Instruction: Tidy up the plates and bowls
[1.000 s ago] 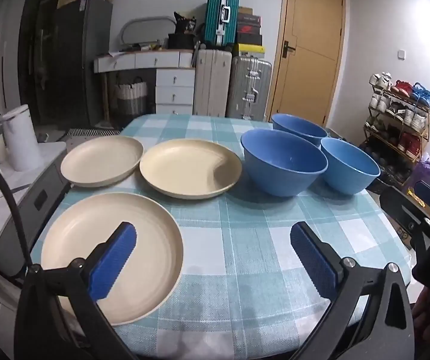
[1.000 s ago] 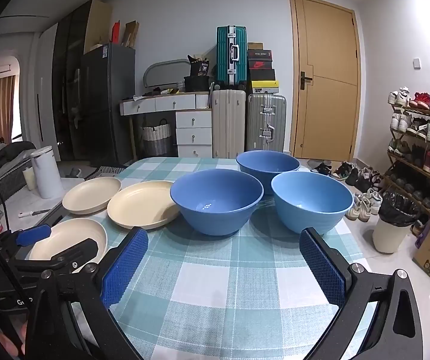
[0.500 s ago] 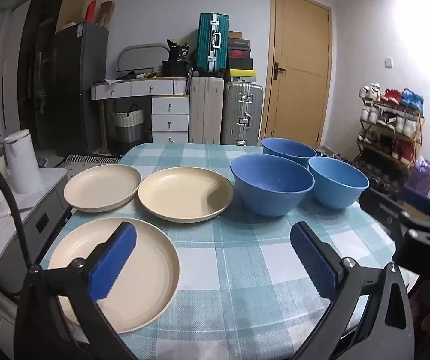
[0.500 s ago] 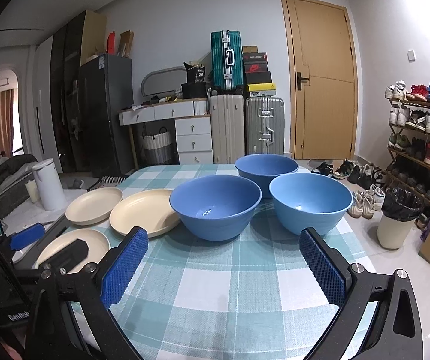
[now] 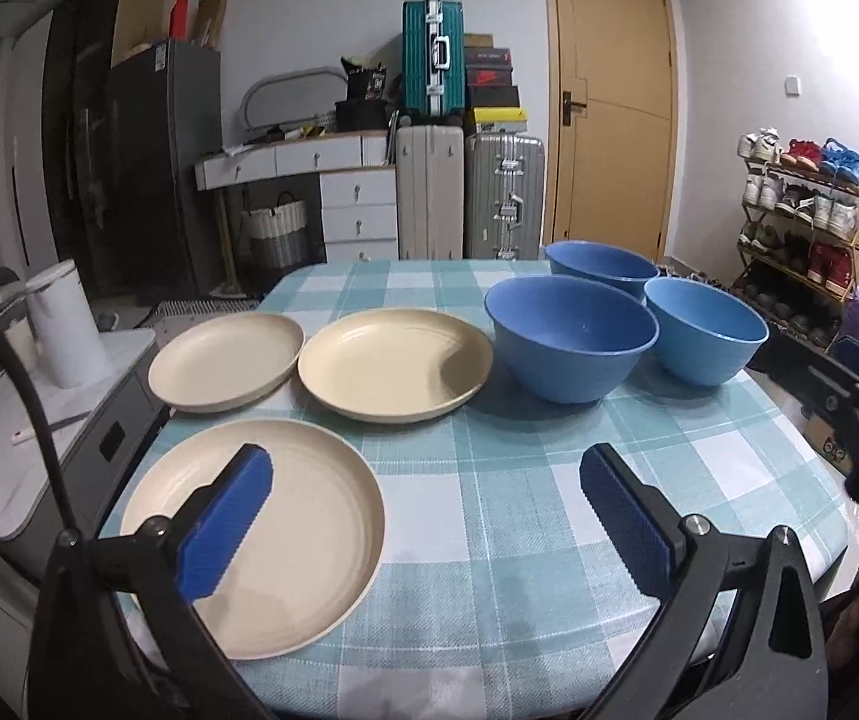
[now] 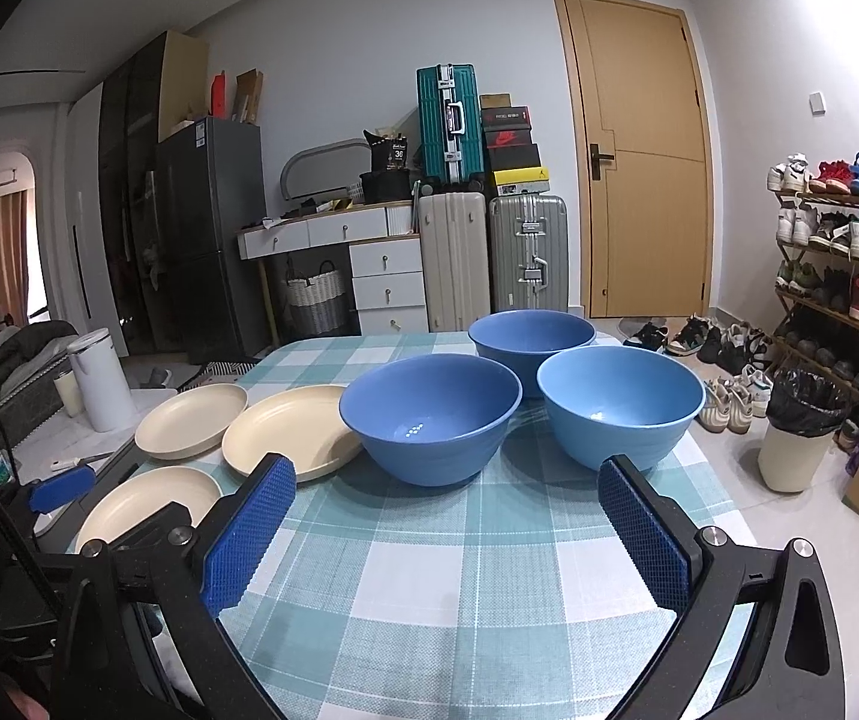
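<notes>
Three cream plates lie on the checked tablecloth: a near one point(image 5: 309, 534), a far left one point(image 5: 225, 360) and a middle one point(image 5: 393, 363). Three blue bowls stand to their right: a big one point(image 5: 570, 336), a lighter one point(image 5: 705, 330) and one behind point(image 5: 603, 264). My left gripper point(image 5: 423, 516) is open and empty, its left finger over the near plate. My right gripper point(image 6: 447, 528) is open and empty above the cloth, in front of the big bowl point(image 6: 429, 417) and the lighter bowl point(image 6: 618, 405). The right gripper's body shows at the right edge of the left wrist view.
The table's near edge point(image 5: 489, 678) lies just under the left gripper. A white kettle point(image 5: 66, 330) stands on a side cabinet to the left. A lined bin point(image 6: 798, 426) and a shoe rack point(image 6: 837, 276) stand on the floor to the right.
Both grippers stay open. The left wrist view tilted up half a second ago and has come back down and closer to the near plate. The right wrist view has barely shifted.
</notes>
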`<state>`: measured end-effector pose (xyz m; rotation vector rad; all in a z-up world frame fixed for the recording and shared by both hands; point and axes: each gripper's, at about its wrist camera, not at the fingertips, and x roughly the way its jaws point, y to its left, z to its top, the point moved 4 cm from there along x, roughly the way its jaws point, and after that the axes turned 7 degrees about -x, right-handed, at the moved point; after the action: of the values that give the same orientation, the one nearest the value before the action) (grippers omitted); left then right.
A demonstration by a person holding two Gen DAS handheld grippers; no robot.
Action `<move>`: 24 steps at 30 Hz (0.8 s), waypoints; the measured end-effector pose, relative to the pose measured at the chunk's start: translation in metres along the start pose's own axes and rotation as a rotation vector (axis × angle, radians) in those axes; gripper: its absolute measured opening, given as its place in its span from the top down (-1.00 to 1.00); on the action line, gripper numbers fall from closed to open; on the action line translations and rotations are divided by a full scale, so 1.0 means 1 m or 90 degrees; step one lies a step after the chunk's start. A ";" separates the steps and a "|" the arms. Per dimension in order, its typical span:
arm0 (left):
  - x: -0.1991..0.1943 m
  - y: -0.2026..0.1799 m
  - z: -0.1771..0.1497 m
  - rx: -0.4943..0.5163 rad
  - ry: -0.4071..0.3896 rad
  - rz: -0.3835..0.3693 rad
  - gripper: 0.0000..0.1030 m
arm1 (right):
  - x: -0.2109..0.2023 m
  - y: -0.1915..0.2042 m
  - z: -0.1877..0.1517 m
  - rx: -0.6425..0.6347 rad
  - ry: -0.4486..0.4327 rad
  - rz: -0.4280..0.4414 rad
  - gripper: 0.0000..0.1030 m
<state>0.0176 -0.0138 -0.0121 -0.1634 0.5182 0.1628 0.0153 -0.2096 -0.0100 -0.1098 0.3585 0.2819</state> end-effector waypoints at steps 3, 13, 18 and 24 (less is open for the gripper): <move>0.003 0.002 -0.001 -0.005 0.012 0.003 -1.00 | 0.002 -0.001 -0.001 0.001 0.002 0.003 -0.99; 0.004 -0.001 -0.001 0.007 0.016 0.004 -1.00 | -0.003 -0.009 0.000 0.022 -0.019 -0.016 -0.99; 0.005 -0.002 -0.001 0.013 0.017 0.005 -1.00 | -0.003 -0.009 0.000 0.024 -0.019 -0.016 -0.99; 0.004 -0.003 -0.001 0.014 0.017 0.001 -1.00 | -0.002 -0.006 0.000 0.010 -0.012 -0.012 -0.99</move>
<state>0.0213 -0.0163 -0.0151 -0.1436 0.5468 0.1566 0.0152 -0.2161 -0.0091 -0.0949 0.3407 0.2611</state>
